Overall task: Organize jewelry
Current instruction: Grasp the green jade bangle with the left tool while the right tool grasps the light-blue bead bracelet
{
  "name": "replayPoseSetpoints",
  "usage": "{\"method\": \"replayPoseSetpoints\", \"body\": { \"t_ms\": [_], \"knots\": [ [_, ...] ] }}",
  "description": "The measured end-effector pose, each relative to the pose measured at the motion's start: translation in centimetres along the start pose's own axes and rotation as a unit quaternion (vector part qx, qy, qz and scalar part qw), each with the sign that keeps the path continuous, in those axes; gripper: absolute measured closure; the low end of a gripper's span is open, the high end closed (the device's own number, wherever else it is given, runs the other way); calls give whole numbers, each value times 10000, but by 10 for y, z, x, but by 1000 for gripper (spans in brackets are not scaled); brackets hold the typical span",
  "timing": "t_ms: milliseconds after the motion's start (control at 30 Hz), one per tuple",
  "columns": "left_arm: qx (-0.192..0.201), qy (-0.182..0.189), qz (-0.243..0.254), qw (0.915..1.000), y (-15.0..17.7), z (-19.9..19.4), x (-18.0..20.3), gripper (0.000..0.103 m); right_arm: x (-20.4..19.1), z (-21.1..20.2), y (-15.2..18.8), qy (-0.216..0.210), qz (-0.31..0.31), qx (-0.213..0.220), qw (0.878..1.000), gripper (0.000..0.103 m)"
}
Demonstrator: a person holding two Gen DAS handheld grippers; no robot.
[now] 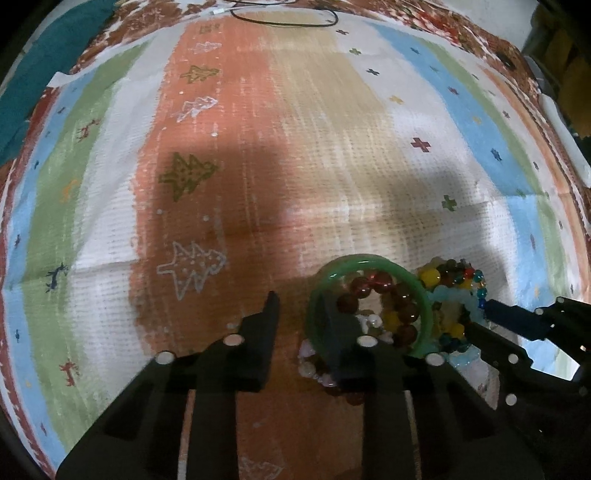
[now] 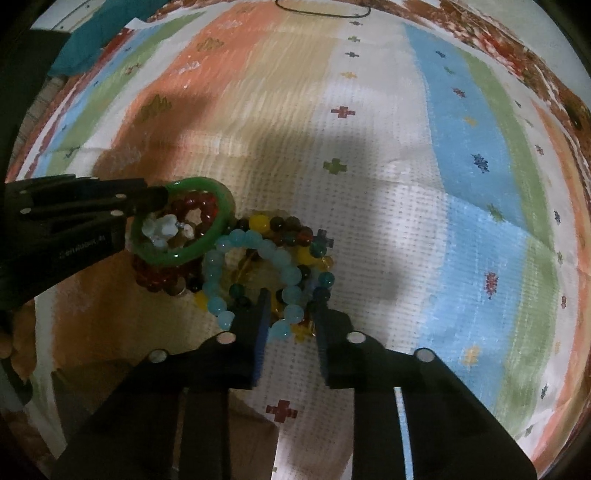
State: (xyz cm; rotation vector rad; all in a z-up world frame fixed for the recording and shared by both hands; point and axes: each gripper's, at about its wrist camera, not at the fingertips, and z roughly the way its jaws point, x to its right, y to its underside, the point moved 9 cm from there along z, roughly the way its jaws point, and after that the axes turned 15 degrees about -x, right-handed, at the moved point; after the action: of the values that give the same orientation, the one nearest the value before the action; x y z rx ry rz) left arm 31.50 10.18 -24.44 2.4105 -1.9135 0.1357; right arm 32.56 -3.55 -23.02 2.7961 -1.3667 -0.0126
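Note:
A heap of bracelets lies on the striped cloth. A green bangle rests on top of dark red bead bracelets. My left gripper straddles the bangle's rim, one finger inside the ring and the other outside. A strip of cloth shows between the outer finger and the rim. A light-blue bead bracelet lies over a mixed yellow, dark and teal bead bracelet. My right gripper is shut on the light-blue bracelet's near side. A pink bead bracelet lies partly hidden under my left finger.
The cloth has orange, beige, white, blue and green stripes with small crosses and trees. A thin black cord loops at its far edge. Teal fabric lies at the far left.

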Motion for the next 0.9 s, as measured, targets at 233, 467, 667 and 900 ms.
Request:
{"method": "replayPoseSetpoints", "body": {
  "t_ms": [233,467,667,900],
  "knots": [
    [-10,-19,61,10000,1,1,6,95,-3,-1,-4,80,-58,114,9999,91],
    [246,-3,-70,9997,6,-27,3,96,-7,-29,0,-3,-127,444,9989,91],
    [472,-140,-87,9987,26,-53,4,96,-10,-65,3,82,-266,893,9956,91],
    [738,-163,-214,9969,37,-77,8,96,-5,-93,4,53,-63,1377,9904,91]
  ]
}}
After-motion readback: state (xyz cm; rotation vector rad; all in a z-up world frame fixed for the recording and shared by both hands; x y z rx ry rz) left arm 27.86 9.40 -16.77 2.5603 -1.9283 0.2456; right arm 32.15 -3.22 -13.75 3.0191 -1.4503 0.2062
